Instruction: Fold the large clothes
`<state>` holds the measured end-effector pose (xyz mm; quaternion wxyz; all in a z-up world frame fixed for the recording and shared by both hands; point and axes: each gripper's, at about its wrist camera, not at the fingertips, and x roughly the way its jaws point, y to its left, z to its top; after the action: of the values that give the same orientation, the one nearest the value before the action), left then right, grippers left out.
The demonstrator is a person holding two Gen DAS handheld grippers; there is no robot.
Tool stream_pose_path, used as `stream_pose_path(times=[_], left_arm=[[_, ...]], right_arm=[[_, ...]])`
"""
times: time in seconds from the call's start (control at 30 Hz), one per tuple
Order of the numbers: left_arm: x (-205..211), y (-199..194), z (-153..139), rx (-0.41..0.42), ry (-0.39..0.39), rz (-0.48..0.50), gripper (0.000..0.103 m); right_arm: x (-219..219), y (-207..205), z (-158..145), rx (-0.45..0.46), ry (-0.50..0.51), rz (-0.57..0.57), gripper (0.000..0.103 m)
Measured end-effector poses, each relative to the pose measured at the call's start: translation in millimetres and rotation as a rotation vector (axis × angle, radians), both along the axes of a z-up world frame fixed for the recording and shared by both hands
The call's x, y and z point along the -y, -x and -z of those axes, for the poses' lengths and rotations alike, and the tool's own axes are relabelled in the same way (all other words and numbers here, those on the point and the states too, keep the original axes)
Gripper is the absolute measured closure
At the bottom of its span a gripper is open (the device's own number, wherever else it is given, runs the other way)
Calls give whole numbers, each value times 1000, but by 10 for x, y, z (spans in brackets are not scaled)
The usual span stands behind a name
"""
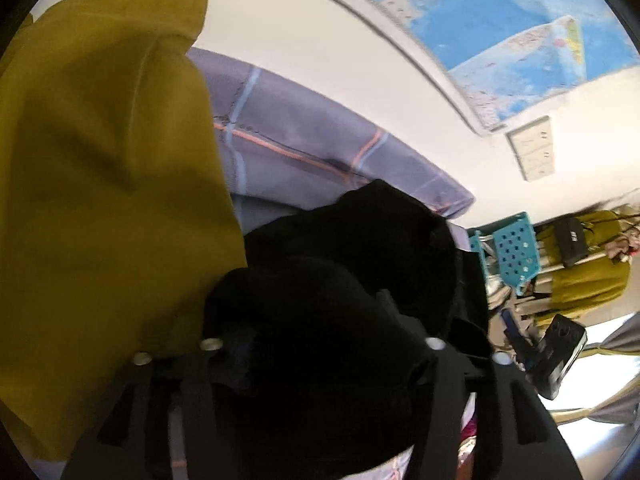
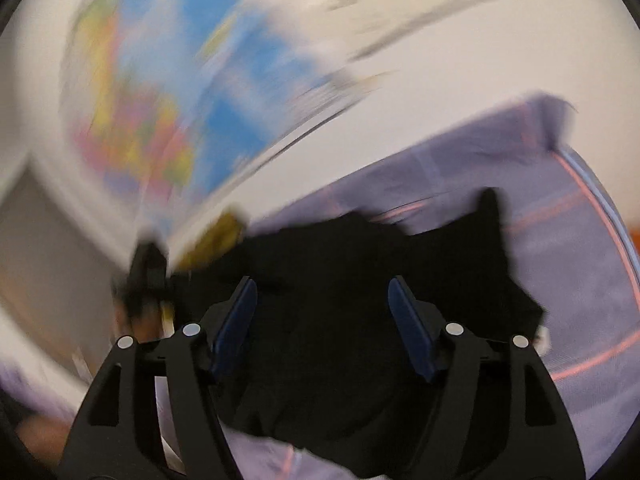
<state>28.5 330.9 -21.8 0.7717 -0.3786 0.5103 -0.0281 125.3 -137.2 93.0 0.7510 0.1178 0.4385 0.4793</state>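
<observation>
Right hand-held gripper [image 2: 322, 320] has its jaws spread wide, blue pads [image 2: 236, 324] clear of the black garment [image 2: 360, 300], which lies bunched on the lavender plaid bedsheet [image 2: 560, 280]. Left hand-held gripper [image 1: 320, 344] is buried in the same black cloth, so can't tell if it's gripping. Mustard fabric [image 1: 100, 200] hangs just beside it.
</observation>
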Motion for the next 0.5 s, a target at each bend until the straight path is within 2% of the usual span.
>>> stream_pose_path(times=[0.03, 0.1, 0.17, 0.23, 0.27, 0.3, 0.37, 0.43, 0.5], left_arm=[[4, 57, -51, 27, 2, -5, 42], [71, 132, -175, 83, 0, -4, 33], [89, 265, -312, 148, 7, -9, 29], [159, 360, -453, 204, -13, 7, 26], [220, 432, -537, 235, -38, 31, 26], [265, 486, -599, 254, -59, 49, 26], [433, 563, -684, 288, -127, 108, 25], [681, 601, -715, 305, -222, 184, 25], [908, 573, -662, 310, -289, 256, 25]], right_arm=[[-154, 118, -1, 50, 65, -42, 35], [-445, 292, 61, 142, 179, -106, 35], [-685, 362, 196, 183, 263, -154, 37], [-842, 354, 368, 225, 364, -153, 55], [-876, 315, 420, 215, 370, -162, 70], [-857, 289, 450, 200, 361, -159, 79], [-770, 221, 420, 178, 300, -145, 91], [-620, 155, 259, 180, 228, -89, 92], [-526, 108, 51, 233, 179, -27, 93]])
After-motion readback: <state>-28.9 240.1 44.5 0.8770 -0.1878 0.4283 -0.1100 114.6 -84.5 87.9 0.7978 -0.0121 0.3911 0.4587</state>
